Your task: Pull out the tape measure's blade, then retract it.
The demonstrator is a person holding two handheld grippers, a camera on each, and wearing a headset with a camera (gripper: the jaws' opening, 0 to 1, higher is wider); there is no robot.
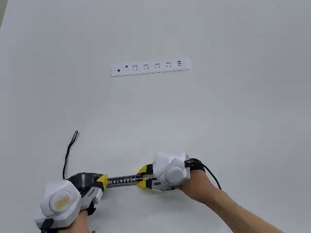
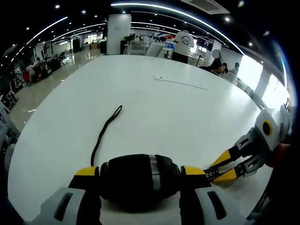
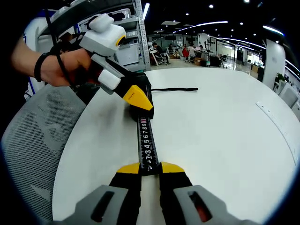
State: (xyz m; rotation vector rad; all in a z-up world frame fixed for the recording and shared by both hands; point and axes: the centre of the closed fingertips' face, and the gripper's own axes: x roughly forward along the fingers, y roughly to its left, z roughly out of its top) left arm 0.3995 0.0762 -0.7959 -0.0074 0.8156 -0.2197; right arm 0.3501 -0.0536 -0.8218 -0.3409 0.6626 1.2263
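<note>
The left tool [image 2: 139,171] is clamping the tape measure [image 2: 136,183]; the right tool [image 3: 150,168] is pinching its blade [image 3: 145,136], partly drawn, with retraction remaining.

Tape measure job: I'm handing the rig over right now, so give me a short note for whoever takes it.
Left gripper: shut on the black tape measure case, which rests on the white table.
Right gripper: shut on the blade, near its free end.
Done: the blade is out a short way, stretched straight between the two grippers. The wrist strap lies loose on the table beside the case.
Left: pull further if more length is wanted, then ease the blade back into the case.
The power strip lies farther back, well apart from the work.
</note>
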